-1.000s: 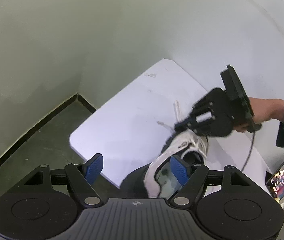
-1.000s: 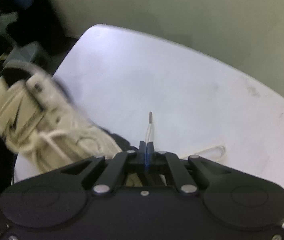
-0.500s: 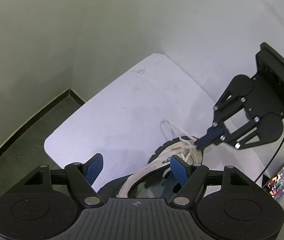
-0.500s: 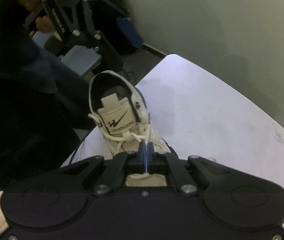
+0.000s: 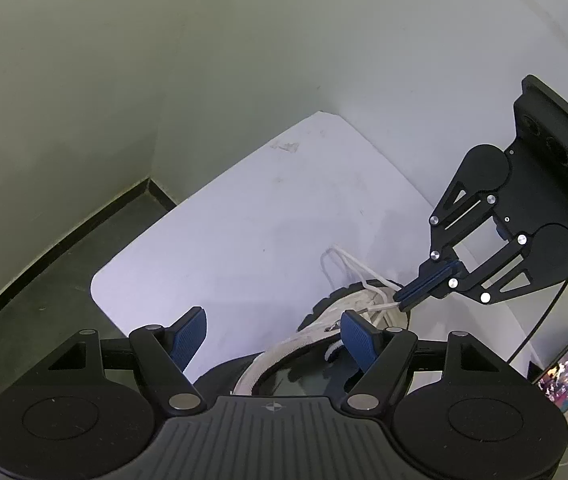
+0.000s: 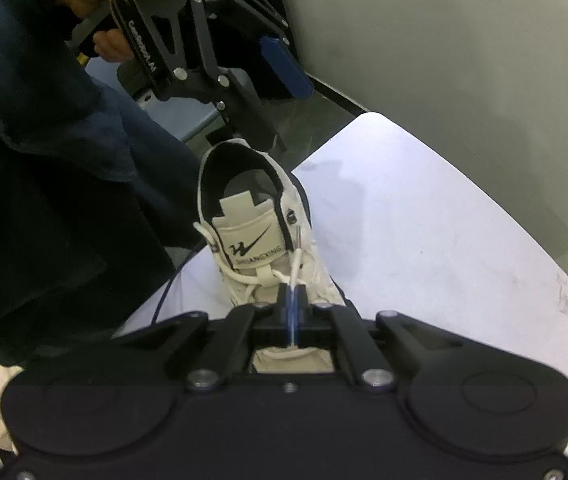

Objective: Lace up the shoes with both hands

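Right gripper (image 6: 292, 300) clamps limp lace (image 6: 296, 254) near stiff aglet at shoe's (image 6: 259, 240) 12 o'clock; left gripper (image 5: 271, 330) spread, empty.

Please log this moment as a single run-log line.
task: lace shoe | right gripper: shut on lace end above tongue | left gripper: open, near heel | shoe: on white table

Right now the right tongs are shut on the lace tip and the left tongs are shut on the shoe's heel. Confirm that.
Not quite: the left tongs are open, holding nothing, above the shoe, as the left wrist view shows. The right tongs are indeed shut on the lace tip.
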`<state>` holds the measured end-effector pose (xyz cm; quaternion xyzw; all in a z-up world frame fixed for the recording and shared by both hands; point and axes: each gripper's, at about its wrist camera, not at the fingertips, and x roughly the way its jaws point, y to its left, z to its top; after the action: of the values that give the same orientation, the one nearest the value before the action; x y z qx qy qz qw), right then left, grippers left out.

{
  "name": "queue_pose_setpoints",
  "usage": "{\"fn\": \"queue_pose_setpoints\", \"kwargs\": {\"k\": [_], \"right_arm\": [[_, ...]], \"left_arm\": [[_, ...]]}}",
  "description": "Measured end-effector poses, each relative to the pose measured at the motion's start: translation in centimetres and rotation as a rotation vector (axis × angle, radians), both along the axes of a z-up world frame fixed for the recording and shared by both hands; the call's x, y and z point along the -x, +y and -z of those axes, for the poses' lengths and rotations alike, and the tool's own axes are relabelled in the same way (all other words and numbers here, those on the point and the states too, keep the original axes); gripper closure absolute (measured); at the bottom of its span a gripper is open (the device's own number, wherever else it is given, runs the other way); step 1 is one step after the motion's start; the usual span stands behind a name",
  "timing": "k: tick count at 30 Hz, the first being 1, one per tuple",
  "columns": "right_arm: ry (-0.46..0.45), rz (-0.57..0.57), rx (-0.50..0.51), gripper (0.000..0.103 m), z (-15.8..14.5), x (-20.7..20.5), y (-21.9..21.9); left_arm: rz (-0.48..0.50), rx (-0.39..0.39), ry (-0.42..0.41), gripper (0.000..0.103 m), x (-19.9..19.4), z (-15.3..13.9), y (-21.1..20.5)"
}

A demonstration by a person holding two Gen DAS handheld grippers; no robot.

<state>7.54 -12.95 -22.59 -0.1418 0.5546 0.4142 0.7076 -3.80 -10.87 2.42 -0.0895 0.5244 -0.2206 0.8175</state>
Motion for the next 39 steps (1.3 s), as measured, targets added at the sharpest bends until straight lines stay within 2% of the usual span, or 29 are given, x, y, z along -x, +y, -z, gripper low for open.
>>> {"fn": "queue_pose_setpoints", "kwargs": {"k": [12, 30, 39], "right_arm": [[0.054, -0.046, 0.011, 0.103, 0.9, -0.7, 0.8], [0.077, -0.080, 0.006, 0.103, 1.6, -2.0, 1.2], [0.076, -0.180, 0.050, 0.103, 2.5, -2.4, 2.5]], "left_arm": [[-0.011, 0.006, -0.007, 0.035, -0.2, -0.3, 1.2], [-0.023, 0.013, 0.002, 0.035, -0.1, -0.3, 1.5], [-0.024, 0.019, 0.009, 0.035, -0.2, -0.3, 1.7]]}}
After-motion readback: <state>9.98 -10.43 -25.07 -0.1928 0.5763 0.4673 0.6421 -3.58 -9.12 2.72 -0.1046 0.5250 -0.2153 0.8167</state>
